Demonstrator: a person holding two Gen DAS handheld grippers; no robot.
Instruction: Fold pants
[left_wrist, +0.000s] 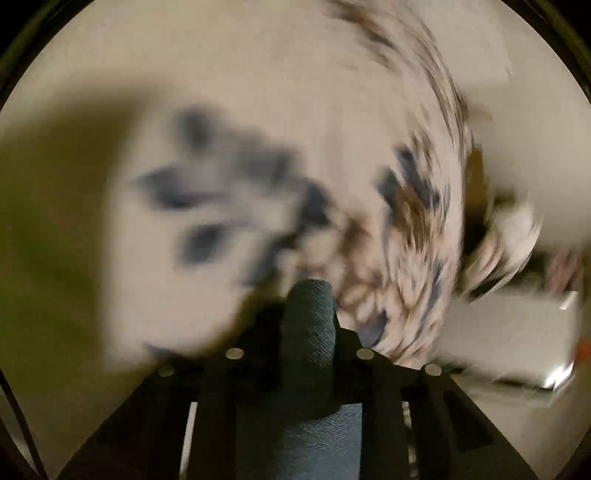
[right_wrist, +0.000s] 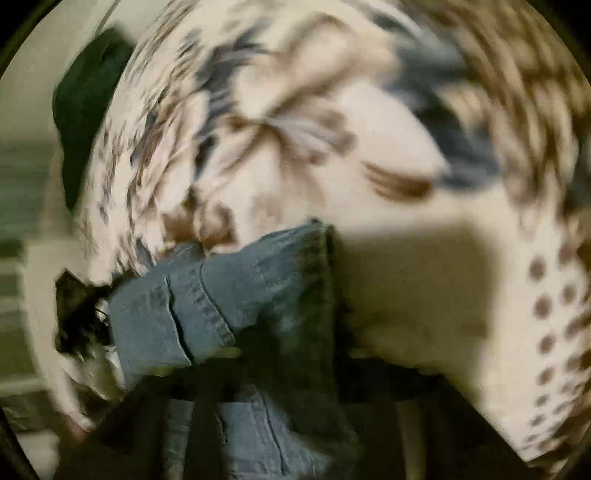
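Pants (right_wrist: 207, 302) of blue denim are the one garment here, and they hang between two claws above a patterned bedcover (right_wrist: 388, 192). The left claw (left_wrist: 310, 295) is clamped on a narrow roll of denim that pokes out past its tips, with the cover just behind it. The right claw (right_wrist: 291, 354) is clamped on a thicker bunch, where I see a stitched seam and a folded hem edge rising over the cover. I judge that both ends are held up together so that one half of the pants can be laid upon the other. I count one pair of pants, two claws and one cover. Beside the cover's left edge, in the right wrist view, lies a dark green thing (right_wrist: 85, 110), too blurred to name. Both views are smeared, so finer folds cannot be told.
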